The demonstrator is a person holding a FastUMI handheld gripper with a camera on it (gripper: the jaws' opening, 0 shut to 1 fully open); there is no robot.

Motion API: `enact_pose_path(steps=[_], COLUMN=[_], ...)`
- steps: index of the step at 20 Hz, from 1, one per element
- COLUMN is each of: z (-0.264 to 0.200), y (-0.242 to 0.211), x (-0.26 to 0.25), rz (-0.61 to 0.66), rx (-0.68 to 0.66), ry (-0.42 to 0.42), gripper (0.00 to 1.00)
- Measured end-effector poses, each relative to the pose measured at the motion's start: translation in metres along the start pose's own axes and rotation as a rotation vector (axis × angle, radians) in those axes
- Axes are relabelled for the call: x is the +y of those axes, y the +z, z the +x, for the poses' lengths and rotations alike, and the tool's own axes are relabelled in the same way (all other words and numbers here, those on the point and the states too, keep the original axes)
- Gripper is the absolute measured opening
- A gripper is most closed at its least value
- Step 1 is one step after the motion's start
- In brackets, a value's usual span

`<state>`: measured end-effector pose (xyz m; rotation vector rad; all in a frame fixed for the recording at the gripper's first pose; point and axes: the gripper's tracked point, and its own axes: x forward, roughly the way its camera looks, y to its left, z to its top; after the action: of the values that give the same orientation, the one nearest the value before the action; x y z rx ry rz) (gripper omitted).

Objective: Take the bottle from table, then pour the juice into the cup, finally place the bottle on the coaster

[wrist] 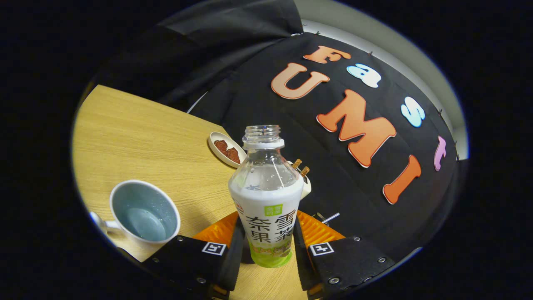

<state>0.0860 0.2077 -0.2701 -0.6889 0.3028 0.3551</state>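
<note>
Between the fingers (266, 250) a capless juice bottle (266, 196) is held, both fingers pressed against the lower part of its labelled body, with whitish juice reaching up to the shoulder. The view is rolled to one side, so that the wooden table (145, 141) slopes away behind, which suggests the gripper is being carried tilted; whether the bottle's base rests on the table cannot be told. A cup (143, 210) with a handle stands near and to the left of the fingers, its mouth open and a little pale liquid seemingly at its bottom. For the pour to go well, the open neck should be brought over the cup's rim before the tilt is deepened, and the squeeze kept firm so the bottle does not slip. Farther off, beyond the bottle, a small dish of reddish-brown snacks (227, 149) is seen.
</note>
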Motion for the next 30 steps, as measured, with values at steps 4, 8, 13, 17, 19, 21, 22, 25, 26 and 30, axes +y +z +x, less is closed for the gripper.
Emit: enact_pose_path(steps=[4,8,13,17,19,21,22,25,26,30], z=[0.018,0.034,0.049,0.054,0.056,0.059,0.060,0.059,0.059,0.055], y=[0.000,-0.010,-0.031,-0.044,-0.055,-0.061,-0.064,-0.070,-0.070,-0.068], x=[-0.011,-0.026,-0.030,-0.027,-0.024,-0.022,-0.021,-0.022,-0.023,-0.024], rz=[0.174,0.356,0.498,0.551,0.596,0.649,0.665,0.698,0.705,0.739], rx=[0.009,0.021,0.079,0.103,0.130,0.145,0.154,0.165,0.167,0.181], ry=[0.001,-0.017,-0.018,-0.022,-0.023,-0.018,-0.019,-0.023,-0.023,-0.011], gripper=[0.58,0.58,0.58,0.58,0.58,0.58,0.58,0.58,0.58,0.66])
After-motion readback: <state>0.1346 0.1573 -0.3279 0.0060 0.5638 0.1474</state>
